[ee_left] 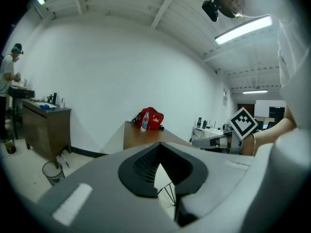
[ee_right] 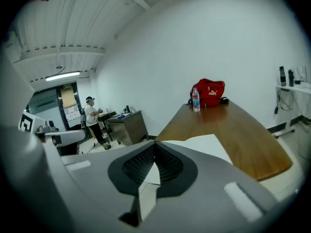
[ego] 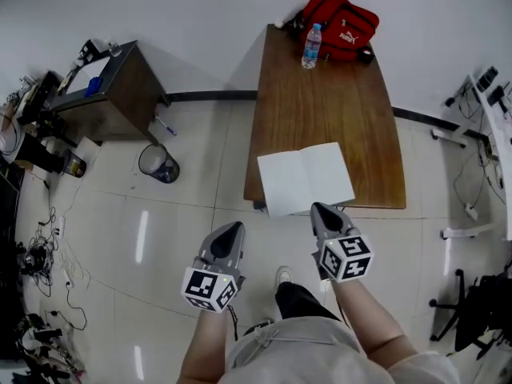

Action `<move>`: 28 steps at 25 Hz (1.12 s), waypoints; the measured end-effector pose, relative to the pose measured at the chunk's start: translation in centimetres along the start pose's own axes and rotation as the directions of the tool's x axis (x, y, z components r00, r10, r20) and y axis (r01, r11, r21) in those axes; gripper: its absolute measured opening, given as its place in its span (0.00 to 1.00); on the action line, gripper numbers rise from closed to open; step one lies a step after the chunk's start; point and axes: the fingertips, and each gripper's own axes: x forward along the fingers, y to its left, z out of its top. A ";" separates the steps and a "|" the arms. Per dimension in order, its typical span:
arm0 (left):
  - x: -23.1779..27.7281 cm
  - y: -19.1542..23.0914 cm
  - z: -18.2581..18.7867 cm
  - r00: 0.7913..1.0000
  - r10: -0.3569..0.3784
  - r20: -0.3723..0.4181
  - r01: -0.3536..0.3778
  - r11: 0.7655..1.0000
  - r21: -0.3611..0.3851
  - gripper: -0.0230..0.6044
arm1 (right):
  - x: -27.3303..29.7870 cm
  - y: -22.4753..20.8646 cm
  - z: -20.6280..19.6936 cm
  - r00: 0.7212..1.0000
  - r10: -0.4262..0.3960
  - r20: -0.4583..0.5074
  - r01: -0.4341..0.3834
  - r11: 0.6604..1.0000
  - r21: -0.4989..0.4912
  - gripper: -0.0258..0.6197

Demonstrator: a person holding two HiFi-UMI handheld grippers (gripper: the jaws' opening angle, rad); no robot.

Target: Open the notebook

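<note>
Notebook lying open at the table's near edge; both grippers closed and empty.

The notebook (ego: 306, 178) is lying flat and open, blank white pages showing, on the near part of the wooden table (ego: 336, 110), with its near left corner reaching just past the table edge. The right gripper (ego: 320, 210) is hovering just near of the notebook's near edge, jaws brought together with nothing between them. The left gripper (ego: 232, 229) is hanging over the floor, left of the table and apart from the notebook, its jaws likewise meeting at the tips and holding nothing. A water bottle (ego: 311, 46) is standing upright at the table's far end, just beside a red bag (ego: 340, 24).
</note>
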 end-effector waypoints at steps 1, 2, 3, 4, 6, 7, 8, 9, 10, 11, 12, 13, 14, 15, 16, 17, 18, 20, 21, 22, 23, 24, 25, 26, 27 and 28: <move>-0.5 -1.0 1.3 1.000 -0.018 0.024 0.017 1.000 0.020 0.05 | -1.9 -0.2 0.8 1.000 -0.016 0.023 0.016 1.000 -0.013 0.04; -1.1 -2.1 2.4 0.998 -0.035 0.046 0.033 0.999 0.038 0.05 | -3.8 -0.2 1.4 0.998 -0.031 0.046 0.032 0.999 -0.028 0.04; -1.9 -3.1 3.3 0.996 -0.052 0.066 0.049 0.997 0.055 0.05 | -5.8 -0.2 1.9 0.997 -0.046 0.068 0.049 0.998 -0.044 0.04; -2.7 -4.1 4.0 0.994 -0.068 0.083 0.062 0.996 0.070 0.05 | -7.6 0.0 2.1 0.994 -0.062 0.089 0.067 0.996 -0.062 0.04; -4.7 -6.0 4.5 0.990 -0.090 0.111 0.079 0.992 0.098 0.05 | -11.1 0.6 2.1 0.988 -0.094 0.123 0.105 0.990 -0.090 0.04; -5.8 -6.9 4.5 0.988 -0.097 0.122 0.083 0.990 0.113 0.05 | -12.7 1.0 1.8 0.985 -0.107 0.138 0.121 0.988 -0.095 0.04; -7.0 -7.7 4.3 0.986 -0.105 0.128 0.089 0.988 0.125 0.05 | -14.2 1.5 1.3 0.981 -0.118 0.153 0.134 0.987 -0.094 0.04; -8.3 -8.5 3.9 0.985 -0.114 0.129 0.097 0.986 0.133 0.05 | -15.7 2.2 0.7 0.978 -0.127 0.166 0.144 0.986 -0.090 0.04; -9.7 -9.3 3.4 0.984 -0.123 0.127 0.106 0.985 0.137 0.05 | -17.1 3.1 0.1 0.975 -0.135 0.178 0.152 0.984 -0.088 0.04; -11.1 -10.0 3.0 0.983 -0.132 0.125 0.115 0.984 0.137 0.05 | -18.5 4.2 -0.5 0.972 -0.141 0.189 0.160 0.983 -0.090 0.04; -12.6 -10.7 2.6 0.982 -0.142 0.123 0.124 0.983 0.138 0.05 | -19.9 5.3 -1.1 0.969 -0.147 0.198 0.168 0.981 -0.096 0.04; -14.0 -11.3 2.2 0.981 -0.153 0.121 0.135 0.981 0.139 0.04 | -21.2 6.5 -1.8 0.967 -0.153 0.205 0.176 0.979 -0.102 0.04; -15.4 -12.1 1.8 0.979 -0.165 0.116 0.148 0.979 0.142 0.05 | -22.4 7.6 -2.5 0.965 -0.159 0.210 0.184 0.977 -0.104 0.04; -16.7 -12.8 1.4 0.978 -0.178 0.109 0.162 0.976 0.144 0.05 | -23.7 8.6 -3.3 0.963 -0.166 0.212 0.190 0.977 -0.099 0.04; -17.8 -13.5 0.9 0.977 -0.191 0.101 0.175 0.974 0.146 0.05 | -24.8 9.4 -4.2 0.962 -0.173 0.211 0.195 0.977 -0.090 0.04; -18.7 -14.3 0.4 0.975 -0.202 0.093 0.187 0.971 0.146 0.05 | -25.7 10.0 -5.1 0.962 -0.178 0.207 0.199 0.977 -0.081 0.04; -19.5 -14.9 -0.1 0.974 -0.210 0.087 0.196 0.970 0.144 0.05 | -26.6 10.5 -5.9 0.962 -0.183 0.201 0.202 0.976 -0.077 0.04; -20.9 -15.9 -1.0 0.972 -0.218 0.083 0.206 0.969 0.139 0.05 | -28.1 11.5 -7.6 0.964 -0.193 0.182 0.210 0.975 -0.078 0.04; -21.6 -16.4 -1.3 0.972 -0.220 0.085 0.208 0.969 0.137 0.05 | -28.9 12.0 -8.3 0.965 -0.199 0.172 0.214 0.974 -0.077 0.04; -22.2 -16.9 -1.5 0.971 -0.223 0.086 0.210 0.968 0.137 0.05 | -29.7 12.2 -9.0 0.965 -0.206 0.164 0.220 0.973 -0.076 0.04; -22.7 -17.5 -1.8 0.970 -0.226 0.087 0.213 0.967 0.139 0.05 | -30.4 12.4 -9.5 0.964 -0.212 0.159 0.226 0.971 -0.074 0.04; -23.2 -18.1 -2.0 0.969 -0.230 0.087 0.216 0.966 0.143 0.05 | -31.0 12.4 -9.8 0.963 -0.219 0.158 0.232 0.970 -0.072 0.04; -23.5 -18.6 -2.1 0.969 -0.232 0.085 0.218 0.964 0.151 0.05 | -31.5 12.4 -10.0 0.962 -0.222 0.161 0.236 0.969 -0.070 0.04; -23.7 -19.0 -2.1 0.969 -0.232 0.084 0.217 0.963 0.158 0.05 | -31.8 12.5 -10.1 0.961 -0.222 0.165 0.236 0.969 -0.068 0.04; -23.9 -19.3 -2.1 0.970 -0.229 0.084 0.214 0.963 0.163 0.05 | -32.0 12.6 -10.0 0.961 -0.217 0.170 0.231 0.971 -0.068 0.04; -24.0 -19.5 -1.9 0.970 -0.226 0.087 0.210 0.964 0.163 0.05 | -32.1 12.8 -9.8 0.963 -0.209 0.173 0.224 0.972 -0.071 0.04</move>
